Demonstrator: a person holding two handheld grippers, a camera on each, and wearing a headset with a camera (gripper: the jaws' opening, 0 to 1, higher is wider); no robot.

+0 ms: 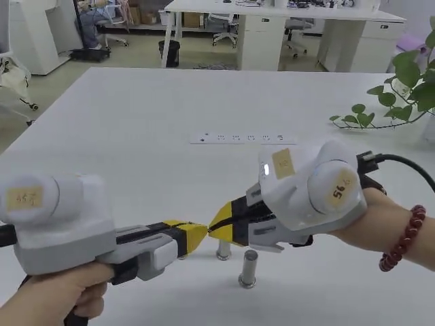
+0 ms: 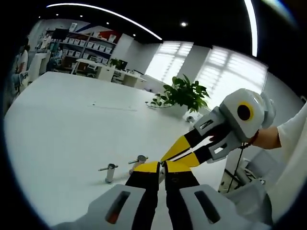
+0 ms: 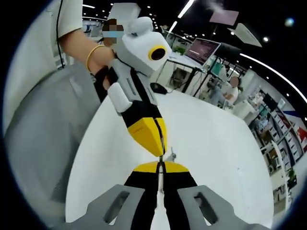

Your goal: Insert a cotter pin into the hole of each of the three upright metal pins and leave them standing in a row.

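The left tool (image 1: 197, 235) and right tool (image 1: 216, 228) are held jaws-together at lower centre, any clamped item being indiscernible, and the metal pins (image 1: 249, 268) beneath could be toppled by a bump.

Head view: we look from above, forward and down across the white table (image 1: 136, 115), close over the spot where the jaws meet.

Left gripper view: we sit low behind the left gripper (image 2: 161, 168), facing along its jaws toward the plant (image 2: 184, 93) and the windows (image 2: 230, 72).

Right gripper view: we sit low behind the right gripper (image 3: 161, 167), facing the person's torso (image 3: 43, 120).

All 3 views share the jaws' meeting spot. 2 views, head and left gripper, share the plant.
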